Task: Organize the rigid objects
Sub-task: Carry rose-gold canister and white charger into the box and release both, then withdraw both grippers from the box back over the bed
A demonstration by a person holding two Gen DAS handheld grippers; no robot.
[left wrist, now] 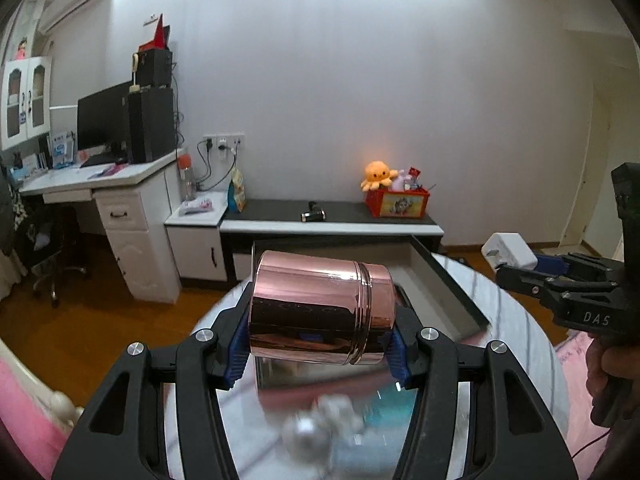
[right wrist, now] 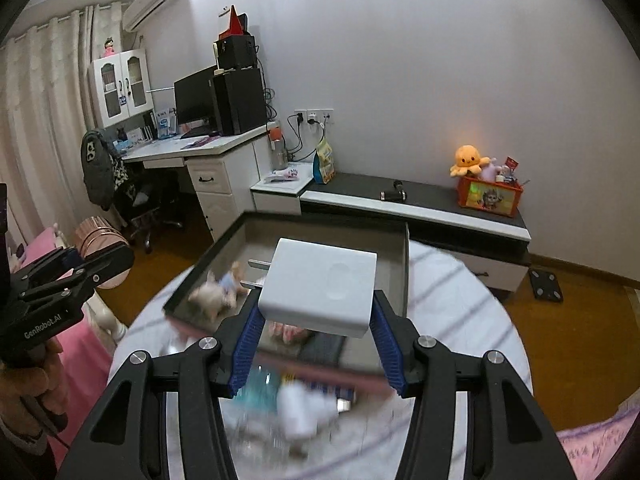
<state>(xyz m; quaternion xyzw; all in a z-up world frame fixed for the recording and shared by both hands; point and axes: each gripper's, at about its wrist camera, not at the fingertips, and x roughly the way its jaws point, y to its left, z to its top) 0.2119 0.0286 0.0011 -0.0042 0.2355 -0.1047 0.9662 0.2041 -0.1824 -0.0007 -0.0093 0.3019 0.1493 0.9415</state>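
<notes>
Rose-gold tin (left wrist: 320,308) clamped sideways in my left gripper (left wrist: 318,354), white charger (right wrist: 320,288) pinched in my right gripper (right wrist: 318,350), both aloft over the round table (right wrist: 460,320) near the grey tray (right wrist: 404,264); neither stowed, blurred clutter left.

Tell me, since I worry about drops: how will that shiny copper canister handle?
The copper canister looks polished and mirror-smooth, so probably slippery between the left gripper pads. It is round and held sideways; set down that way, it would likely roll. It appears rigid metal, unlikely to deform.
</notes>
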